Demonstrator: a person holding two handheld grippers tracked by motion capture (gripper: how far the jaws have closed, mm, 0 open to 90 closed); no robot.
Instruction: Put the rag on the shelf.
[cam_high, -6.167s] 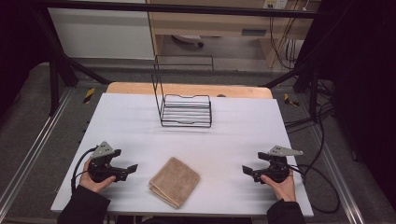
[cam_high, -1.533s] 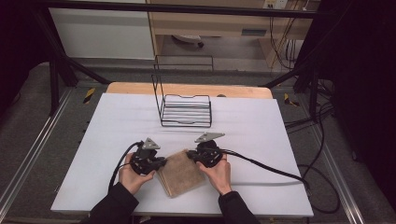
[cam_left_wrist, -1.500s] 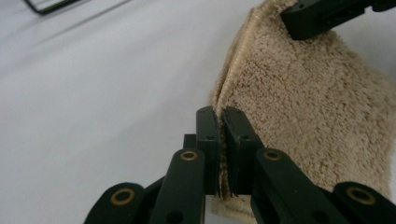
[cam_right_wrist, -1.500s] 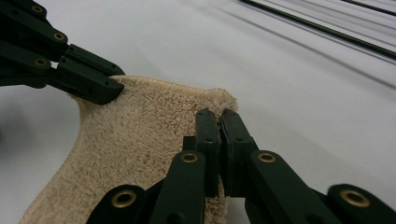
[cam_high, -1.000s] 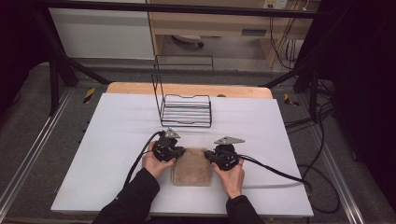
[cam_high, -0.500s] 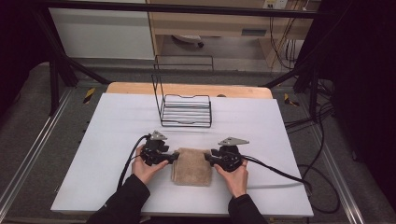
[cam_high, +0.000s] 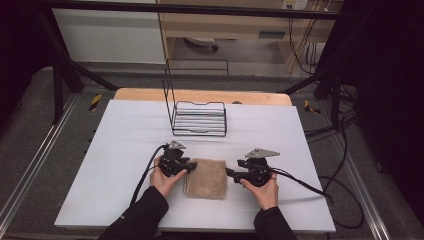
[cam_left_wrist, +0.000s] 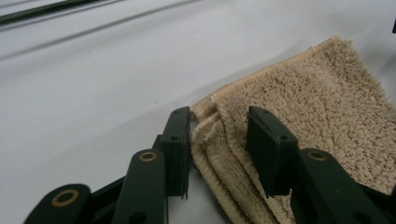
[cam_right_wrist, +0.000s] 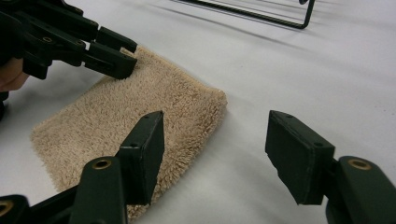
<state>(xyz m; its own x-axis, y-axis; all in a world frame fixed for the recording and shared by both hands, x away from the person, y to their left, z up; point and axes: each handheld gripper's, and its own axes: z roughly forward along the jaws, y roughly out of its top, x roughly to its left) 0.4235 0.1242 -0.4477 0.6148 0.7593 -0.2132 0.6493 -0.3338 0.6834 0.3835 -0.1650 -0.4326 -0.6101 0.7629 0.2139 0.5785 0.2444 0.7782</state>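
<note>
A folded beige towel (cam_high: 205, 177) lies flat on the white table (cam_high: 125, 145). My left gripper (cam_high: 187, 167) is at the towel's left edge. In the left gripper view its jaws (cam_left_wrist: 219, 140) straddle the stacked folds of the towel (cam_left_wrist: 317, 102); they have just been closing and do not visibly squeeze it. My right gripper (cam_high: 229, 172) is just off the towel's right edge. Its jaws (cam_right_wrist: 219, 144) have just been opening and stand wide, with bare table between them. One jaw is beside the towel (cam_right_wrist: 140, 98), and the left gripper (cam_right_wrist: 116, 56) is across from it.
A black wire rack (cam_high: 199, 117) stands behind the towel near the table's far edge; its base wire (cam_right_wrist: 261, 14) crosses the top of the right gripper view. Cables (cam_high: 305, 185) trail from both grippers over the table. A wooden strip (cam_high: 200, 95) borders the far side.
The right gripper has let go of the towel and drawn back to the right, its jaws wider. The left gripper stays at the towel's left edge. The towel lies squared up and still.
</note>
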